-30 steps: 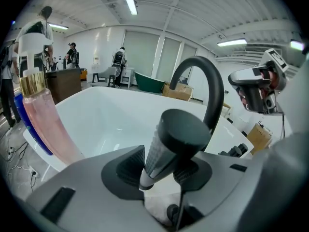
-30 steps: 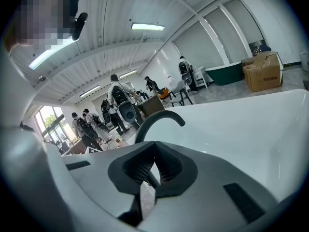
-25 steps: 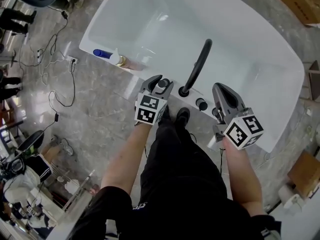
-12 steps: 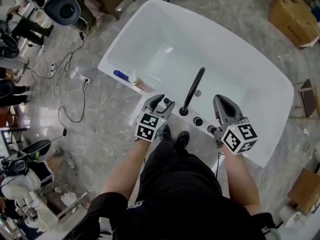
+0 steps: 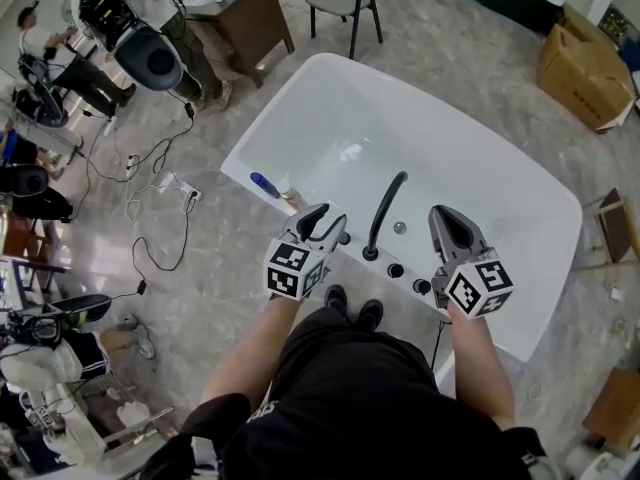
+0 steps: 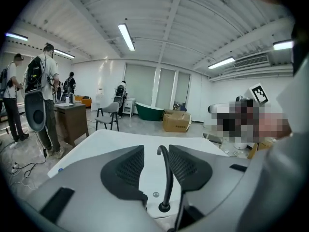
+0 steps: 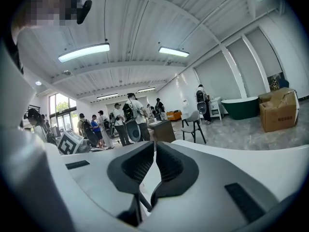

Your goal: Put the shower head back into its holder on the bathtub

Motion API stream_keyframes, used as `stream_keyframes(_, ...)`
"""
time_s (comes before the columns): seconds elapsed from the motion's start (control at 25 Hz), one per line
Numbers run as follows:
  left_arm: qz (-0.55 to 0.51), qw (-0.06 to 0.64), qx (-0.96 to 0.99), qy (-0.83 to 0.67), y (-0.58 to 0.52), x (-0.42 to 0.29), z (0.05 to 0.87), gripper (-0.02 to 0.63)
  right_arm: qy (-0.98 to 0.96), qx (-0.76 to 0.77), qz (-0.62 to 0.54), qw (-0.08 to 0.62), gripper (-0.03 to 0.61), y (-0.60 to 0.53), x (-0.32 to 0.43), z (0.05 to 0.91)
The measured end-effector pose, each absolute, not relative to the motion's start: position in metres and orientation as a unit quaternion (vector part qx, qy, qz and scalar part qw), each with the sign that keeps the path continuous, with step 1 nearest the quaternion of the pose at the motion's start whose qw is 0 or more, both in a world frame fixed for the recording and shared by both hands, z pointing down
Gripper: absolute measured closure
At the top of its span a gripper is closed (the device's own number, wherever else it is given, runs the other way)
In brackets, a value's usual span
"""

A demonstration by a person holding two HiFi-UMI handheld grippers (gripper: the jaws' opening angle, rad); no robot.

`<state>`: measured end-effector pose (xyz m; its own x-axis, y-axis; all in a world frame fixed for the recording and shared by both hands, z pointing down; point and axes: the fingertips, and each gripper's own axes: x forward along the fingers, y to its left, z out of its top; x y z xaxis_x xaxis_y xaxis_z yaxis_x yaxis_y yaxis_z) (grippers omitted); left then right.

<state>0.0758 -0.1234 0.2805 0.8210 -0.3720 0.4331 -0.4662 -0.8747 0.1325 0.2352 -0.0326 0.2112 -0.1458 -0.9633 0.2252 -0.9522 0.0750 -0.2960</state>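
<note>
The white bathtub lies below me, its black curved spout and two black knobs on the near rim. My left gripper hangs above that rim, left of the spout. Its jaws have just been closing a little but stand open with nothing in them; the spout shows far off through the gap of the left gripper. A dark fitting on the rim beside it is mostly hidden; I cannot tell whether it is the shower head. My right gripper hovers right of the knobs. The right gripper has just eased apart a hairline, empty.
A blue bottle lies on the tub's left rim. Cables and a power strip trail over the floor at the left. A desk, a chair and a cardboard box stand beyond the tub. People stand at the far left.
Both grippers have risen well clear of the tub rim. The left gripper has come up off the dark fitting it stood around a second ago, and more of the room shows.
</note>
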Motion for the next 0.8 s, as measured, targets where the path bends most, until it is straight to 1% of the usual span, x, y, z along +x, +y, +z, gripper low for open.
stream_keyframes(0.08,0.190,0.117,0.947,-0.230,-0.122,0.073,0.264,0.453,0.740,-0.646,-0.185,0.016,0.563,-0.029,0.235,0.204)
stream_keyframes(0.24,0.176,0.110,0.948,-0.242,-0.117,0.064,0.242,0.486,0.744,-0.648,-0.165,0.012,0.565,-0.020,0.235,0.189)
stream_keyframes(0.4,0.166,0.099,0.948,-0.253,-0.130,0.056,0.226,0.505,0.742,-0.656,-0.139,0.001,0.565,-0.021,0.233,0.170)
stream_keyframes(0.56,0.149,0.092,0.948,-0.265,-0.143,0.038,0.208,0.550,0.739,-0.661,-0.128,0.012,0.566,-0.024,0.221,0.153)
stream_keyframes(0.8,0.129,0.084,0.960,-0.235,-0.162,0.011,0.174,0.563,0.730,-0.676,-0.101,0.015,0.566,-0.045,0.189,0.124)
